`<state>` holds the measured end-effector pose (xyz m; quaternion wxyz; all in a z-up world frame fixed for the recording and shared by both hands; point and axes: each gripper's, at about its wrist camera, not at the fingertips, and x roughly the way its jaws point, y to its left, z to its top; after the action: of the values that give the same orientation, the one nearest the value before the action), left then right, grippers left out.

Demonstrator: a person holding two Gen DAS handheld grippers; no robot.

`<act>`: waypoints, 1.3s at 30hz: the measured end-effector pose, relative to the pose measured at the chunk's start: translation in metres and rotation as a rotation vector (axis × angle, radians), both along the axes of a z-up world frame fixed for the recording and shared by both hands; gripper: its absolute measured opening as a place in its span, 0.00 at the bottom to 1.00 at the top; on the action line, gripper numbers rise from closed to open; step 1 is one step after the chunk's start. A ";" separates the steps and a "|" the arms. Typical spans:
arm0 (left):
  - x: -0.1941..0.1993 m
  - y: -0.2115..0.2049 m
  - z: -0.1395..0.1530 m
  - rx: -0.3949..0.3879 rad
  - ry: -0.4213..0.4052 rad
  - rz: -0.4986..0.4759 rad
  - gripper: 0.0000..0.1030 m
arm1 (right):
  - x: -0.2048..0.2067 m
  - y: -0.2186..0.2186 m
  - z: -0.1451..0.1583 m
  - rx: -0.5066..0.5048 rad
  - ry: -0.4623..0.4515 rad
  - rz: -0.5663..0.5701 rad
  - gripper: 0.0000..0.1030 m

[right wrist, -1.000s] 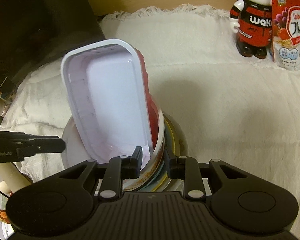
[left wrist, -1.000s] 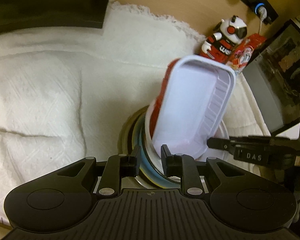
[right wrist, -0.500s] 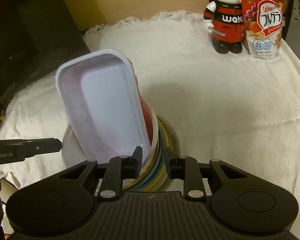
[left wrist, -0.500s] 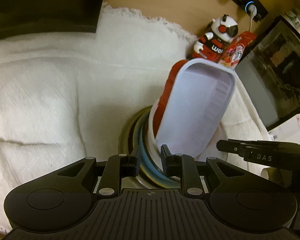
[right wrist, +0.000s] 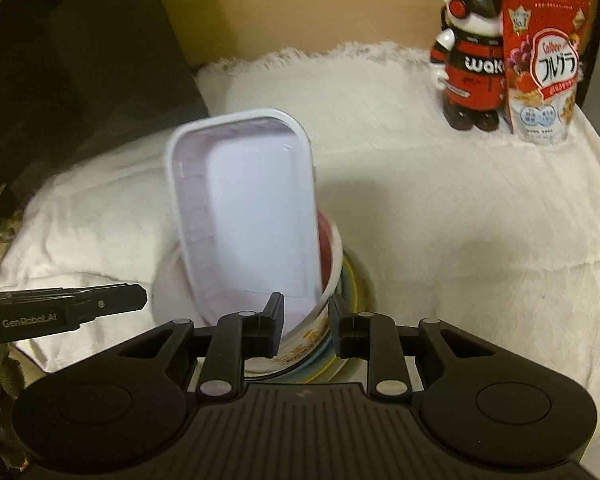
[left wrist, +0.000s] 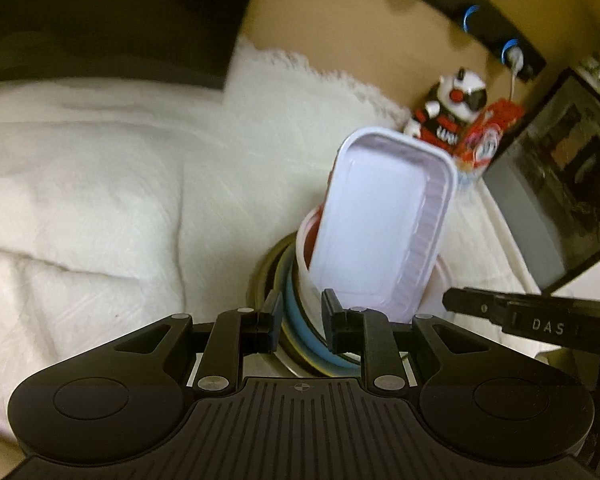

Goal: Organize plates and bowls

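Stacked bowls (right wrist: 342, 276), rims clamped in left tongs (left wrist: 298, 314) and right tongs (right wrist: 306, 316); bare white cloth (right wrist: 440, 200) around.

cereal bag (right wrist: 544, 68): "Calbee", "フルグラ" | robot figure (right wrist: 470, 52): "wak" | left gripper (right wrist: 64, 314): "GenRobot.AI" | right gripper (left wrist: 540, 320): "DAS"

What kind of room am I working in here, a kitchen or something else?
Probably a home desk or living-room corner, not a kitchen: a white towel spread as a work surface, a toy robot figure beside a cereal bag, and a dark monitor at the side.
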<state>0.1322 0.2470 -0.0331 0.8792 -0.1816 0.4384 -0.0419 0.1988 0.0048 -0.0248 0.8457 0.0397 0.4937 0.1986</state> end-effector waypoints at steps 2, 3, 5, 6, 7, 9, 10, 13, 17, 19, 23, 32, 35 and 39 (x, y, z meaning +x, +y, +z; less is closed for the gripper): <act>-0.021 -0.010 0.008 0.013 -0.054 0.024 0.21 | -0.011 -0.005 0.004 0.030 -0.025 0.017 0.24; -0.033 -0.017 0.011 0.032 -0.084 0.032 0.20 | -0.019 -0.009 0.007 0.042 -0.039 0.026 0.24; -0.058 -0.038 0.015 0.069 -0.124 0.047 0.18 | -0.037 -0.016 0.010 0.059 -0.060 0.036 0.24; -0.069 -0.048 0.016 0.078 -0.137 0.049 0.17 | -0.048 -0.021 0.011 0.069 -0.065 0.038 0.25; -0.082 -0.061 0.017 0.095 -0.150 0.055 0.14 | -0.059 -0.025 0.012 0.081 -0.067 0.043 0.29; -0.109 -0.083 0.022 0.155 -0.178 0.065 0.14 | -0.084 -0.037 0.012 0.104 -0.068 0.054 0.36; -0.123 -0.095 0.025 0.188 -0.203 0.075 0.14 | -0.096 -0.043 0.012 0.106 -0.073 0.059 0.38; -0.156 -0.124 0.029 0.250 -0.249 0.129 0.14 | -0.129 -0.062 0.012 0.095 -0.097 0.083 0.40; -0.173 -0.137 0.032 0.230 -0.224 0.158 0.14 | -0.162 -0.079 0.012 0.085 -0.121 0.106 0.41; -0.178 -0.146 0.033 0.211 -0.200 0.138 0.14 | -0.174 -0.086 0.014 0.105 -0.126 0.112 0.43; -0.185 -0.165 0.031 0.261 -0.176 0.115 0.14 | -0.187 -0.091 0.018 0.101 -0.139 0.116 0.46; -0.193 -0.183 0.029 0.286 -0.150 0.099 0.14 | -0.197 -0.107 0.021 0.086 -0.165 0.119 0.47; -0.193 -0.182 0.029 0.282 -0.146 0.104 0.14 | -0.198 -0.108 0.021 0.085 -0.162 0.128 0.47; -0.193 -0.183 0.028 0.276 -0.136 0.103 0.14 | -0.198 -0.109 0.020 0.079 -0.151 0.137 0.47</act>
<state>-0.0609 0.0640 -0.0056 0.9245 -0.0779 0.3696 0.0518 0.0012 -0.1040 -0.0051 0.8629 0.0241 0.4218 0.2775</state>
